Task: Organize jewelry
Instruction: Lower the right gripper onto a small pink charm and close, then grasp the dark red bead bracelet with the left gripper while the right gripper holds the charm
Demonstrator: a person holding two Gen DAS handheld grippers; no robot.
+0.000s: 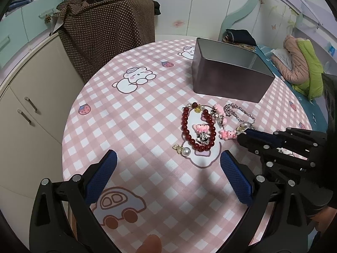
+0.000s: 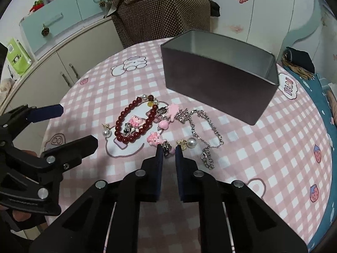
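Observation:
A pile of jewelry lies on the pink checked tablecloth (image 1: 130, 126): a red bead bracelet (image 1: 187, 135), a silver chain (image 2: 210, 124), pink charm clips (image 2: 154, 138), pearl earrings (image 1: 186, 151). An open grey metal box (image 2: 221, 84) stands behind them. My right gripper (image 2: 169, 149) has its jaws nearly closed around a pink clip's metal clasp (image 2: 166, 148), next to a pearl earring (image 2: 191, 143). It also shows in the left wrist view (image 1: 242, 136). My left gripper (image 1: 168, 160) is open and empty, just in front of the bracelet.
A cream cabinet (image 1: 27, 109) and a brown dotted cloth-covered object (image 1: 109, 27) stand beyond the table's left and far edges. A bed with clothes (image 1: 299, 67) lies to the right. A green box (image 2: 18, 57) sits on the cabinet.

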